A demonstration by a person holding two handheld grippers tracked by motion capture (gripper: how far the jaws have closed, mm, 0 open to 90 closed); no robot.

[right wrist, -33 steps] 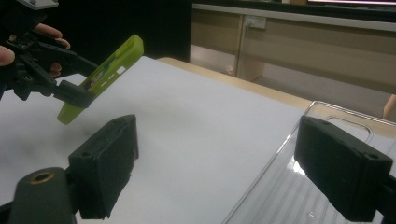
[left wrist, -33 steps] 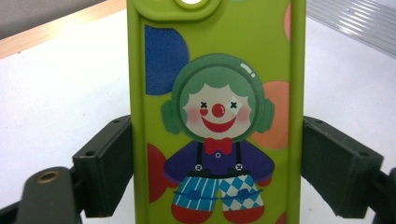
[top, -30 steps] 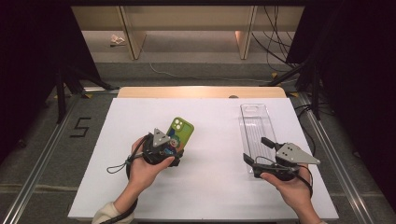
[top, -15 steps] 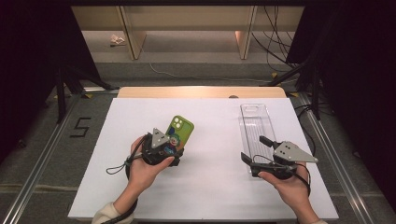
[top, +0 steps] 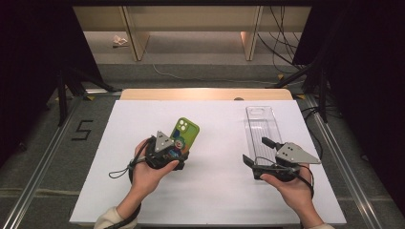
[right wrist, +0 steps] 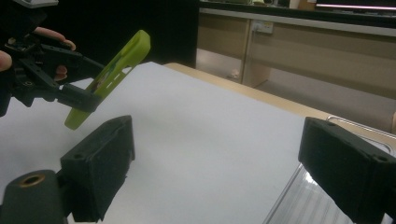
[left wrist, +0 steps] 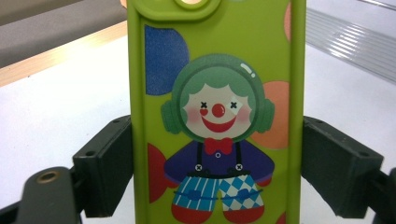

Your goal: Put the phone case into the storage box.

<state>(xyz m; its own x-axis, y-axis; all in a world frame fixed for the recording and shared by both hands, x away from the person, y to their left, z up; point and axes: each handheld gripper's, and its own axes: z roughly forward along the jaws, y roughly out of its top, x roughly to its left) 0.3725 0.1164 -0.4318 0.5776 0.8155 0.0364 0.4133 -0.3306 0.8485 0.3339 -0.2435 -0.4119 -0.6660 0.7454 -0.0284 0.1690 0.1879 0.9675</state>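
A lime-green phone case [top: 187, 131] with a clown picture is held tilted above the white table. My left gripper [top: 175, 153] is shut on its lower end, with both pads [left wrist: 109, 163] pressed on the case's side edges [left wrist: 217, 93]. In the right gripper view the case [right wrist: 116, 70] slants up from the left gripper [right wrist: 70, 95]. A clear plastic tray [top: 261, 121] lies lengthwise on the right. My right gripper [top: 257, 150] stands open at its near end. Nothing is between its jaws [right wrist: 224, 168], and the tray's corner [right wrist: 303, 200] lies below the right one.
The white table top [top: 215, 191] ends in a wooden strip [top: 205, 94] at the far side. Beyond it are wooden furniture legs [top: 136, 38] and cables [top: 282, 43] on the floor. Metal rails [top: 43, 162] run along both sides of the table.
My right gripper has edged slightly to the left at the tray's near end. The left gripper and the phone case have stayed where they were.
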